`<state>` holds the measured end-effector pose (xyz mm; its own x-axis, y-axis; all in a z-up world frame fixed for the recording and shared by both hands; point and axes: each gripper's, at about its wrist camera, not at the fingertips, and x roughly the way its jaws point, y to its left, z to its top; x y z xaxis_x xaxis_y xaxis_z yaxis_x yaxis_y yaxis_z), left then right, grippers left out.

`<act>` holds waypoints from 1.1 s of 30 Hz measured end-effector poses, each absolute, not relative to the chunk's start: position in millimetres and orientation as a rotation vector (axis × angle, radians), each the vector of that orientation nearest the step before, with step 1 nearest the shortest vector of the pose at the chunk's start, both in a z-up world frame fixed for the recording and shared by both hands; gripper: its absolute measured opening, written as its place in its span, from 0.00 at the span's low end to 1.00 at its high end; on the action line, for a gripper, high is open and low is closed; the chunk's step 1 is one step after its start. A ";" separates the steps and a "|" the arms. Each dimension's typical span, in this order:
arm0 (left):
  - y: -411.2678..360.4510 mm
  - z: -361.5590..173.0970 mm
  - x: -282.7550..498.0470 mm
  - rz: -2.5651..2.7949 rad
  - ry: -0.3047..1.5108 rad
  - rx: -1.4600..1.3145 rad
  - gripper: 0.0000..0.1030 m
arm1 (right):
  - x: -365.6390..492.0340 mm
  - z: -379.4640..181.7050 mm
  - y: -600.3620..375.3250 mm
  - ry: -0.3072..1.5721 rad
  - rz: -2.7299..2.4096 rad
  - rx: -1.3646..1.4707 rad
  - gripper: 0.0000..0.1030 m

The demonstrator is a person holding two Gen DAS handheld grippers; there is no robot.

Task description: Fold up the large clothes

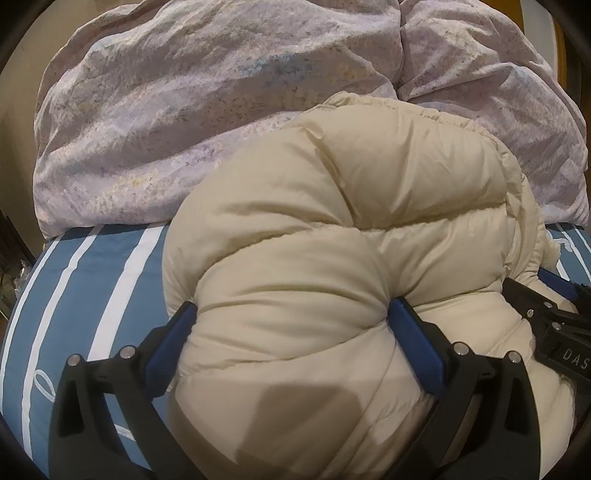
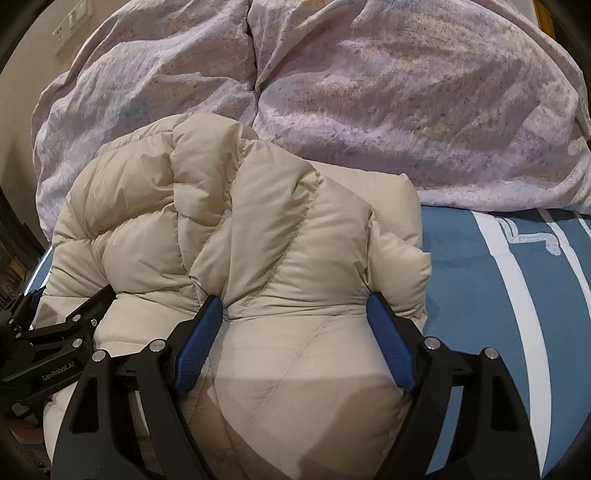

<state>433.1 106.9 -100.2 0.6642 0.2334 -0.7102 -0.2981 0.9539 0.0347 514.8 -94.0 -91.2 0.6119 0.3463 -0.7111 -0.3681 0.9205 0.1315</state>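
A cream puffer jacket (image 1: 332,229) lies bunched on the blue striped bed sheet (image 1: 92,288). My left gripper (image 1: 291,314) is shut on a thick fold of the jacket's near left part, blue pads (image 1: 166,347) pressing both sides. My right gripper (image 2: 295,306) is shut on the jacket (image 2: 258,229) at its near right part, with padding bulging between the blue pads (image 2: 388,339). The right gripper shows at the right edge of the left wrist view (image 1: 554,321); the left gripper shows at the left edge of the right wrist view (image 2: 55,332).
A rumpled lilac floral duvet (image 1: 184,110) lies piled across the far side of the bed, right behind the jacket; it also fills the top of the right wrist view (image 2: 406,110). The blue sheet with white stripes (image 2: 498,295) extends on both sides. A wall with a switch plate (image 2: 72,26) stands at far left.
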 end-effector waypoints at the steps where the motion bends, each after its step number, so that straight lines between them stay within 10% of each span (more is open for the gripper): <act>1: 107.1 -100.2 432.9 0.299 0.788 -0.090 0.98 | 514.1 -91.6 -94.3 0.814 0.413 -0.025 0.79; 33: 72.1 -37.2 205.9 0.228 0.715 -0.148 0.98 | 299.0 -32.8 -163.6 0.779 0.355 -0.061 0.99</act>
<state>205.9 72.1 -37.2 0.7317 0.1558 -0.6636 -0.2563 0.9650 -0.0561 299.0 -163.6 -32.8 0.6557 0.2907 -0.6968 -0.3355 0.9390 0.0761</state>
